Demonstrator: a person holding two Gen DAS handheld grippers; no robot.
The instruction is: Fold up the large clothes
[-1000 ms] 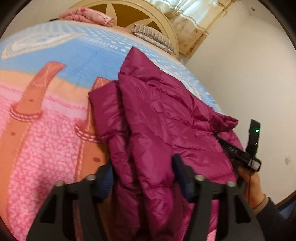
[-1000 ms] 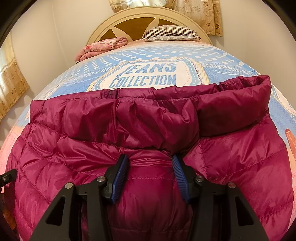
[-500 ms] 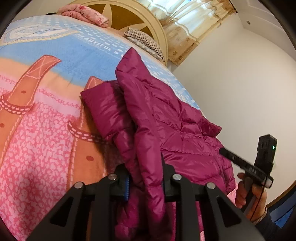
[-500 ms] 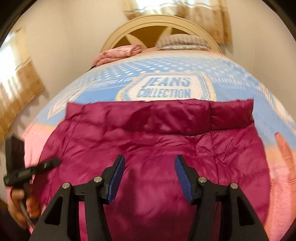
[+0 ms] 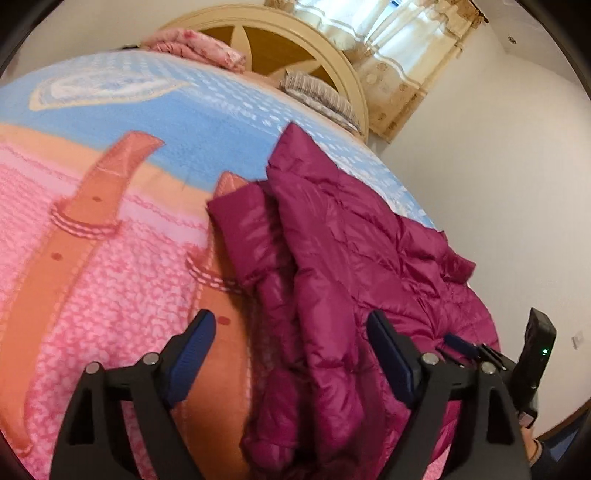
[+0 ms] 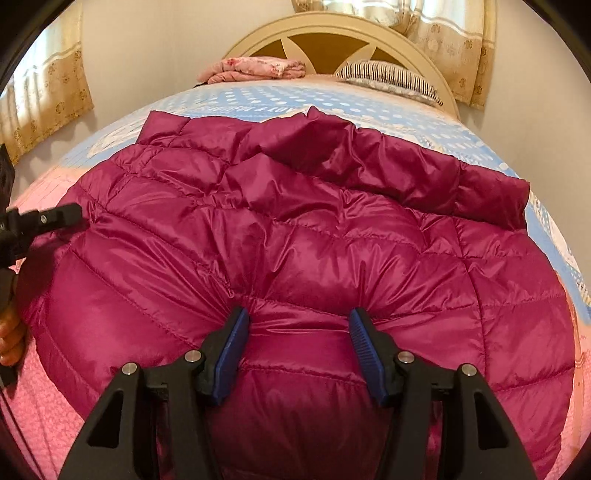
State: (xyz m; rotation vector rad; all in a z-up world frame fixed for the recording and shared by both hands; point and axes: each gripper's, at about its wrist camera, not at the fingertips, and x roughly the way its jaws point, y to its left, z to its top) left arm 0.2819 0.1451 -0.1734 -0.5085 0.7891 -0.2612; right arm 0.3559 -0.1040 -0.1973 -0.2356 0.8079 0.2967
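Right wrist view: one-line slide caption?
Open right gripper pressing into magenta puffer jacket spread across the bed.

Left hand-held gripper (image 5: 291, 332) and right hand-held gripper (image 6: 299, 332) both apparently spread wide.

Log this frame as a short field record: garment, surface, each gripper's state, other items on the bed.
garment: magenta puffer jacket, partly folded, lying on the bed
surface: bedspread, pink and blue print
left gripper: open, jacket's edge between its fingers
right gripper: open, pressing into the jacket
other items: striped pillow and folded pink cloth by the headboard
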